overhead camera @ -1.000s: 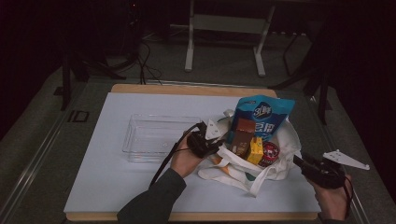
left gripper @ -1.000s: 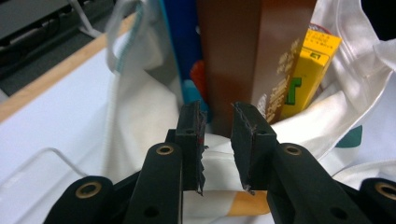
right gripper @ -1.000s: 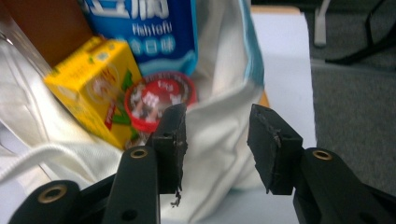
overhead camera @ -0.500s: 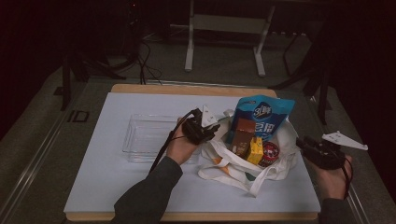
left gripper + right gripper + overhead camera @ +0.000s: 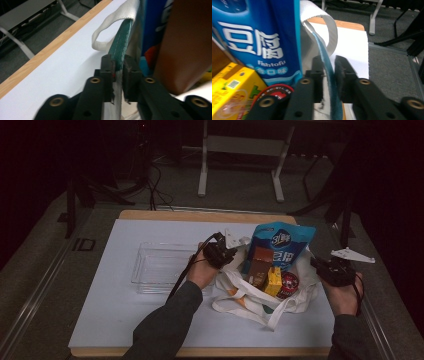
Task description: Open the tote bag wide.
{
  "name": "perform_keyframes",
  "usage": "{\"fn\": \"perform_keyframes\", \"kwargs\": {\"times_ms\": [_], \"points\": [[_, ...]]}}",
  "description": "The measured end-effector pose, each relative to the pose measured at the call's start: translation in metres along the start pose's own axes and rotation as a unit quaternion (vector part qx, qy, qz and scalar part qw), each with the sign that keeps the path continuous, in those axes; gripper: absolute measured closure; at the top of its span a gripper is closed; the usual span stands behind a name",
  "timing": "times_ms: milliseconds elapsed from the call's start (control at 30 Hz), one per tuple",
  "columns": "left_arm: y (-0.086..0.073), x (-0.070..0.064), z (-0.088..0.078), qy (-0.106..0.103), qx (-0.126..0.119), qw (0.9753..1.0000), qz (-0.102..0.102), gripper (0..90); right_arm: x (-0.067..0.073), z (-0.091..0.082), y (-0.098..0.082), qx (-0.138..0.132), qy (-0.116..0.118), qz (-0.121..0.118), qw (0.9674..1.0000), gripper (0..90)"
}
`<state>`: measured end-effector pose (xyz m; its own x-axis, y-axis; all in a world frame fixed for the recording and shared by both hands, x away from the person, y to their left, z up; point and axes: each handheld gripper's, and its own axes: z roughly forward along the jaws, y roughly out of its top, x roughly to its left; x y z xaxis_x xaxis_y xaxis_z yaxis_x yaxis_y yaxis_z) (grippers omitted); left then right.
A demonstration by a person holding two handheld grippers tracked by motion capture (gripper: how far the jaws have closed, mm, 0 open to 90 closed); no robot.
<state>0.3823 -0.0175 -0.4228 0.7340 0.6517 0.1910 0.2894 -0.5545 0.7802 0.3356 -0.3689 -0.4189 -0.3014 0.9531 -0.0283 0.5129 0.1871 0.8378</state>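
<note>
Tote bag (image 5: pixel 260 302) sits on the counter (image 5: pixel 125 320), snacks inside; left claw (image 5: pixel 226 254) and right claw (image 5: pixel 320 265) have just closed, pinching opposite rim edges, mouth stretched between them.

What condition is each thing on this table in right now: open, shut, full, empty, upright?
Tote bag: open, full of snacks, its green-edged rim pinched on both sides.
Blue snack bag: upright in the tote, sealed.
Yellow box: standing in the tote.
Clear tray: empty, flat on the table.
Left gripper: fingers shut on the tote rim.
Right gripper: fingers shut on the tote rim.
</note>
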Motion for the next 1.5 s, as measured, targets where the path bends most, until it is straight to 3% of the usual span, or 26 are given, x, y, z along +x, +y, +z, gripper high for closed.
{"fn": "perform_keyframes", "kwargs": {"times_ms": [200, 500, 667, 800, 900, 1100, 1333, 1500], "points": [[0.002, -0.001, 0.017, 0.015, 0.03, 0.9994, 0.013, 87.8, -0.006, 0.014, -0.002, 0.023, -0.004, 0.003, 0.9997, 88.0], [-0.003, 0.0, 0.042, -0.002, 0.076, 0.9971, -0.004, 88.0, -0.014, 0.041, -0.021, 0.073, -0.002, 0.016, 0.9972, 88.3], [-0.006, -0.008, 0.057, 0.001, 0.112, 0.9937, 0.008, 88.2, -0.016, 0.05, -0.033, 0.086, 0.001, 0.032, 0.9958, 88.3], [-0.01, -0.008, 0.061, -0.008, 0.114, 0.9934, -0.008, 88.2, -0.015, 0.053, -0.036, 0.097, -0.001, 0.026, 0.9949, 88.3], [-0.01, -0.009, 0.059, -0.009, 0.113, 0.9936, -0.004, 88.1, -0.014, 0.054, -0.037, 0.1, -0.003, 0.027, 0.9946, 88.2], [-0.01, -0.009, 0.055, -0.01, 0.107, 0.9943, -0.001, 87.6, -0.006, 0.035, -0.031, 0.063, 0.002, 0.017, 0.9978, 82.2], [-0.01, -0.01, 0.051, -0.01, 0.102, 0.9947, 0.0, 87.2, 0.011, -0.002, -0.026, 0.015, 0.003, -0.005, 0.9999, 69.9], [-0.01, -0.011, 0.05, -0.011, 0.101, 0.9948, 0.003, 87.0, 0.032, -0.029, -0.04, -0.006, 0.037, -0.022, 0.999, 69.3]]}}
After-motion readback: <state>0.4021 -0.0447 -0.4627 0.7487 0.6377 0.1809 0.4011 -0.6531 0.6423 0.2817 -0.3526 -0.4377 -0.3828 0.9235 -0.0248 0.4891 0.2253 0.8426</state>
